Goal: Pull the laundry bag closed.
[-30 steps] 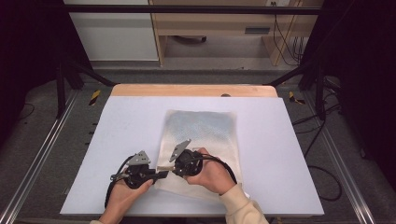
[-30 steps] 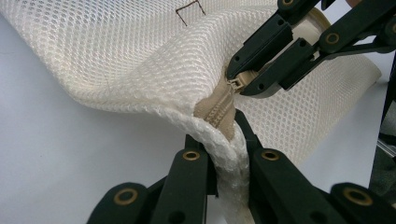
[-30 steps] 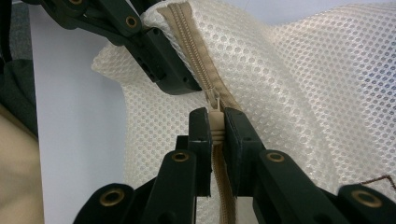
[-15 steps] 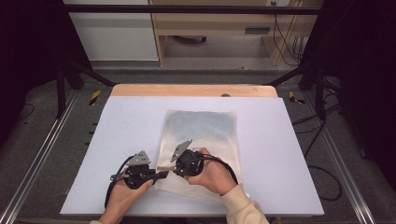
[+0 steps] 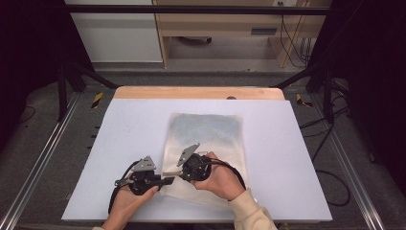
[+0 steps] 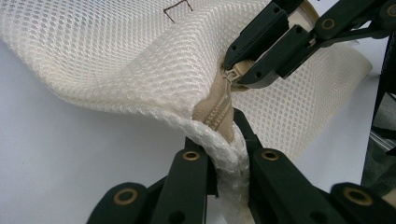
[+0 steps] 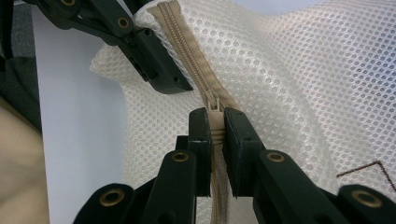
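A white mesh bag point(image 5: 206, 134) with a beige zipper point(image 7: 187, 42) lies flat on the white table point(image 5: 134, 124). Both grippers meet at its near left corner, which is lifted off the table. My left gripper point(image 6: 227, 154) is shut on the bag's thick edge at the end of the zipper point(image 6: 217, 109). My right gripper point(image 7: 215, 133) is shut on the zipper pull point(image 7: 214, 103), just beyond the left one. In the high view the left gripper point(image 5: 168, 181) points right and the right gripper point(image 5: 168, 173) points left, each in a hand.
The table's wooden far edge point(image 5: 201, 92) borders a dark frame and a floor with cables. White tabletop lies bare to the left and right of the bag. A small brown stitched mark point(image 6: 177, 9) sits on the mesh.
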Demonstrator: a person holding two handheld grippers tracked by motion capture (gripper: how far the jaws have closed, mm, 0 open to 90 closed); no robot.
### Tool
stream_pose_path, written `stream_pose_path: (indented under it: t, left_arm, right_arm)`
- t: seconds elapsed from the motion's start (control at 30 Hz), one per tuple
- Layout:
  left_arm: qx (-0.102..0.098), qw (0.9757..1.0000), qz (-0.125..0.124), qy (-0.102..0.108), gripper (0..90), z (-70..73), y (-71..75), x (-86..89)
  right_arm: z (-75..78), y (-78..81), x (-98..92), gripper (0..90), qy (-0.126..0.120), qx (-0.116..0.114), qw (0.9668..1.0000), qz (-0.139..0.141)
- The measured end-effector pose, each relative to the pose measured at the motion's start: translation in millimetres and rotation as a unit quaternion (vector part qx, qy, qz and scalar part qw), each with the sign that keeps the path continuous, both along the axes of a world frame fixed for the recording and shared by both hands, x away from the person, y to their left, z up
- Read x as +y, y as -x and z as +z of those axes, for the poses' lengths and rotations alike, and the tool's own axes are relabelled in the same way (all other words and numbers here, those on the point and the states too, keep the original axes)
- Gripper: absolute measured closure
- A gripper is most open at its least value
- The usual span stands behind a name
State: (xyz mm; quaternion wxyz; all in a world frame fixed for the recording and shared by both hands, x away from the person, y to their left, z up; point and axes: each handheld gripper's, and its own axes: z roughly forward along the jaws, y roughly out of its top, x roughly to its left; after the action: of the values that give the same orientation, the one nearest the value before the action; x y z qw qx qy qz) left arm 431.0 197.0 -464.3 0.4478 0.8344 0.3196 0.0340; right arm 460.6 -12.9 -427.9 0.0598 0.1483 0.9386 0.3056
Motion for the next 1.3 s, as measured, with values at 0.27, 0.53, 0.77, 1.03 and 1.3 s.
stream_pose_path:
  t: [0.27,0.53,0.77,1.03,1.3]
  left_arm:
    - [-0.004,1.0000,0.000,0.003,86.1,0.2,1.3,-1.1]
    - [-0.007,1.0000,-0.003,0.002,86.2,1.8,2.2,-2.3]
    - [-0.007,1.0000,-0.001,0.005,86.1,1.9,2.8,-1.9]
    - [-0.005,1.0000,-0.008,0.001,86.2,0.0,3.1,-4.9]
    - [-0.006,0.9999,-0.012,-0.001,86.1,-1.3,4.5,-8.3]
  right_arm:
    - [1.5,2.8,-2.3,82.1,-0.004,-0.001,1.0000,-0.005]
    - [1.7,4.3,-5.5,82.1,-0.003,-0.005,1.0000,-0.005]
    - [1.3,4.3,-11.5,82.1,0.000,-0.003,0.9999,-0.015]
    - [1.1,4.9,-14.3,82.0,0.001,-0.002,0.9999,-0.016]
    - [1.2,7.1,-17.0,82.1,0.002,-0.005,0.9998,-0.016]
